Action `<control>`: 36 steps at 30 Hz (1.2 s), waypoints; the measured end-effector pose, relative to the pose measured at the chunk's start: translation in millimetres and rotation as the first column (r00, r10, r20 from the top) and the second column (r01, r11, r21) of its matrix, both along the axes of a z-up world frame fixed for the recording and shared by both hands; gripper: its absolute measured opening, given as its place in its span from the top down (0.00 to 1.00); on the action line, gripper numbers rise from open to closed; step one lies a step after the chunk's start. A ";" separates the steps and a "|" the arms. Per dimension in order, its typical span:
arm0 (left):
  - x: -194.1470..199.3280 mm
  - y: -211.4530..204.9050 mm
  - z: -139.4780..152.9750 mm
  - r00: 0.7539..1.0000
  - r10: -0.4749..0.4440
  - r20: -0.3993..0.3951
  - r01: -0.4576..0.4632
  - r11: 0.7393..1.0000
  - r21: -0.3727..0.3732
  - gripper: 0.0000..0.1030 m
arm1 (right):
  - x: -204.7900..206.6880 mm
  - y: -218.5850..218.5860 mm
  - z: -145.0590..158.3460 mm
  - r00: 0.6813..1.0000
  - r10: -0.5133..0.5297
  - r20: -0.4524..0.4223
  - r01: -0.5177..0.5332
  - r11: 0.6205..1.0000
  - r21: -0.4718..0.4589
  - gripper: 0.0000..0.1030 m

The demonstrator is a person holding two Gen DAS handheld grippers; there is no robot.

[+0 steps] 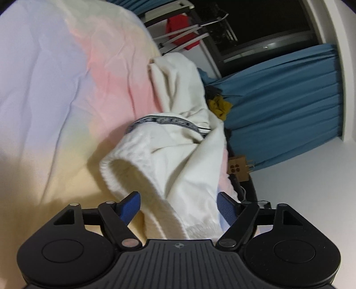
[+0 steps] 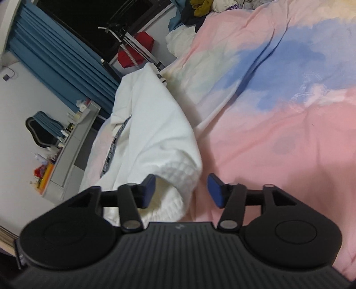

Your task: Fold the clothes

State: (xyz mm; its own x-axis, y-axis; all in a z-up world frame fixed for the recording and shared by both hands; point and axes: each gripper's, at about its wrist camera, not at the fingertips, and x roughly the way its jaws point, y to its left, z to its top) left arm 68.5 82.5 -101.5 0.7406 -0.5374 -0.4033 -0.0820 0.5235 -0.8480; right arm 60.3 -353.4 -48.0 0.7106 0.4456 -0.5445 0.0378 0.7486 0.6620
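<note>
A white sweatshirt-like garment [image 1: 178,137] lies crumpled on a pastel bedspread [image 1: 55,89], with a black-and-white patterned band [image 1: 169,121] across it. My left gripper [image 1: 179,207] is open wide, and a ribbed edge of the garment lies between its blue pads without being pinched. In the right wrist view the same garment [image 2: 151,124] runs along the bed's left edge. Its ribbed cuff [image 2: 178,177] sits between the fingers of my open right gripper [image 2: 182,191], close to the left pad [image 2: 149,189].
The pink, blue and yellow bedspread [image 2: 278,133] spreads wide to the right. A pile of other clothes [image 2: 200,9] lies at the bed's far end. Beyond the bed are blue curtains [image 1: 284,95], a drying rack with a red cloth [image 1: 180,29], and a desk [image 2: 73,142] with a chair.
</note>
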 end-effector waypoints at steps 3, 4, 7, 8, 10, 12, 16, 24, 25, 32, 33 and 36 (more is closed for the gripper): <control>5.5 6.1 -8.5 1.000 0.015 -0.011 -0.015 1.000 -0.026 0.23 | 17.3 3.0 -7.2 1.000 0.012 -0.006 -0.012 0.998 0.055 0.36; 6.8 8.0 -11.0 1.000 0.017 -0.012 -0.017 0.999 -0.038 0.23 | 21.8 2.9 -8.4 1.000 0.010 -0.002 -0.010 0.997 0.082 0.36; 13.7 6.7 -16.8 1.000 0.017 -0.004 -0.018 0.998 -0.066 0.24 | 34.5 7.3 -10.4 1.000 0.005 0.002 -0.005 0.999 0.048 0.35; 16.5 6.3 -18.6 1.000 0.019 -0.001 -0.019 0.997 -0.074 0.25 | 39.0 10.8 -12.5 1.000 0.007 -0.007 -0.007 1.000 0.008 0.35; 22.6 6.1 -22.4 1.000 0.027 0.006 -0.026 0.996 -0.090 0.25 | 48.1 21.0 -21.4 0.999 0.024 -0.044 -0.027 0.997 -0.068 0.35; 28.8 6.3 -26.0 0.999 0.037 0.012 -0.036 0.994 -0.100 0.28 | 56.2 29.0 -33.0 0.995 0.046 -0.088 -0.054 0.994 -0.092 0.35; 42.0 14.1 -23.8 0.991 0.132 0.031 -0.129 0.989 -0.070 0.50 | 59.4 39.0 -34.1 0.994 0.102 -0.049 -0.105 0.993 -0.062 0.41; 64.9 41.4 27.5 0.965 0.231 0.124 -0.234 0.972 0.010 0.92 | 24.2 49.0 -18.5 0.993 0.114 0.016 -0.114 0.993 -0.043 0.75; 66.3 45.8 42.5 0.962 0.225 0.157 -0.235 0.971 0.047 0.93 | 17.3 52.9 -15.5 0.991 0.131 0.032 -0.130 0.991 -0.025 0.76; 85.3 108.0 160.8 0.930 0.161 0.331 -0.258 0.926 0.275 0.93 | 1.8 124.0 13.2 0.957 0.259 0.132 -0.276 0.952 0.131 0.79; 90.2 120.0 176.0 0.925 0.166 0.341 -0.272 0.917 0.292 0.93 | 3.7 143.0 15.3 0.948 0.283 0.142 -0.305 0.938 0.163 0.79; 100.9 161.8 210.5 0.911 0.199 0.360 -0.330 0.876 0.351 0.93 | 13.7 207.7 19.2 0.914 0.367 0.174 -0.401 0.884 0.239 0.80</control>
State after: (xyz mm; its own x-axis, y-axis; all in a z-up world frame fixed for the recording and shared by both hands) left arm 169.3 244.3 108.9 0.9516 -0.1461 -0.2704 -0.0394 0.8146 -0.5787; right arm 73.9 -145.7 -28.8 0.5064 0.8120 -0.2901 -0.3093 0.4851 0.8179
